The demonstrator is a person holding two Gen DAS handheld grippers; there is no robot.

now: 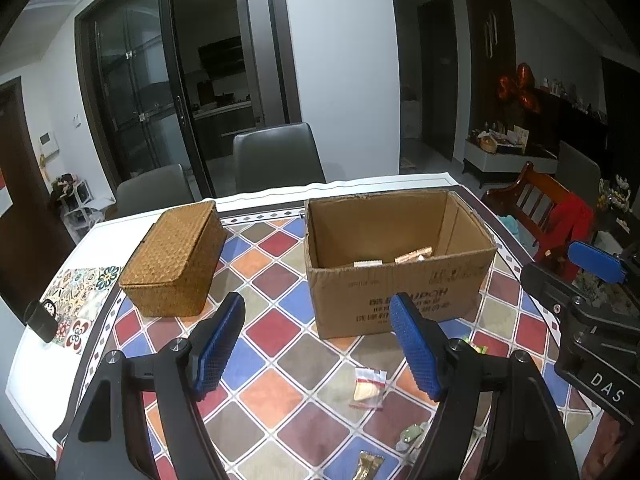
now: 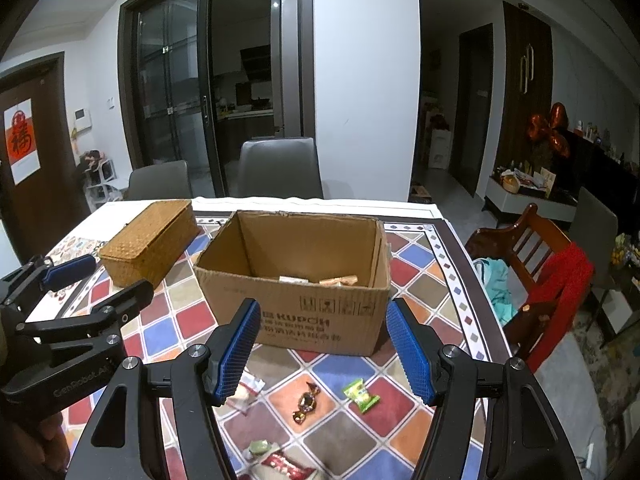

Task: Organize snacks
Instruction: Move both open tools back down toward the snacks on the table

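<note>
Snacks lie loose on the table (image 2: 420,248), all on the near side of the cardboard box (image 2: 304,304), which serves as the landmark and already holds a few wrapped pieces at its bottom. The box stands open-topped with its long axis running left to right, and a closed woven basket (image 2: 150,240) sits just beside its left end.

The right hand-held gripper (image 2: 324,354) hangs in front of the box's near wall, fingers spread apart and holding nothing. The left hand-held gripper (image 1: 316,346) hovers in front of the gap between box and basket, also spread and empty.

In front of the box, below the right hand-held gripper, lie the green packet (image 2: 361,395) and the brown twist-wrapped candy (image 2: 306,402). The candy's long axis runs toward the box, slightly tilted; the packet lies diagonally, pointing toward the box's left part. The clear packet (image 1: 368,387) lies further left, under the left hand-held gripper, long axis roughly toward the box.

My judgement: the right hand is nearer the candy and green packet, and the left hand nearer the clear packet.
</note>
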